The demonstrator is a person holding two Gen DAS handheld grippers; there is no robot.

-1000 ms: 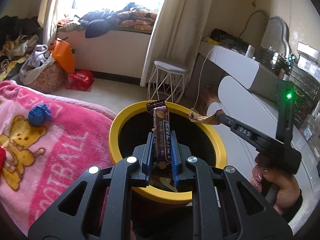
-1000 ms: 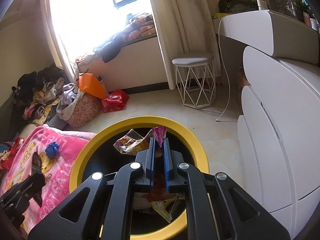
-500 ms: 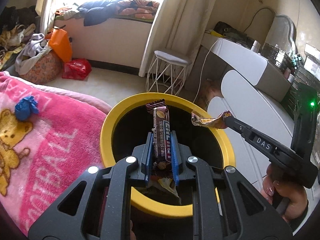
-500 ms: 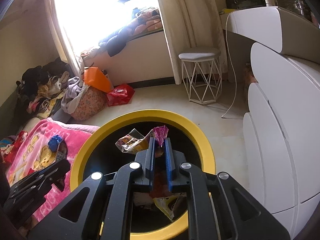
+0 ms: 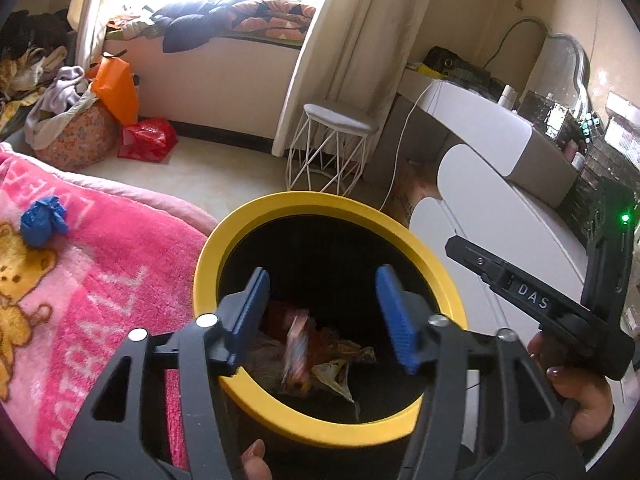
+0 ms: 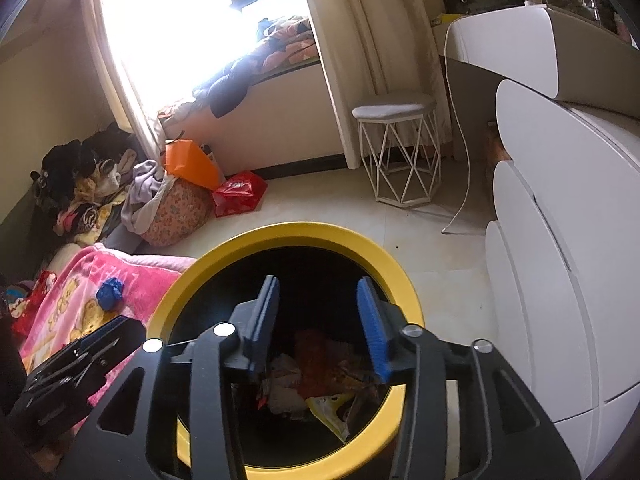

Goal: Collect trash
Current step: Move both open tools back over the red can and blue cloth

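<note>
A black bin with a yellow rim (image 5: 436,264) (image 6: 384,268) stands below both grippers. My left gripper (image 5: 322,304) is open and empty over the bin mouth. A blurred snack bar wrapper (image 5: 296,344) is falling among the wrappers at the bottom. My right gripper (image 6: 318,308) is open and empty over the same bin, above a pile of wrappers (image 6: 316,376). The right gripper's body also shows in the left wrist view (image 5: 532,300), held in a hand. A crumpled blue piece of trash (image 5: 42,220) (image 6: 109,293) lies on the pink blanket.
A pink blanket (image 5: 92,280) covers the bed left of the bin. A white wire stool (image 5: 332,148) stands on the floor beyond. A white dresser (image 6: 560,264) is at the right. A red bag (image 5: 148,138) and a clothes pile (image 6: 100,184) sit by the window wall.
Both grippers have opened. The left one let go of the snack bar wrapper and the right one let go of its crumpled wrapper; both dropped into the bin.
</note>
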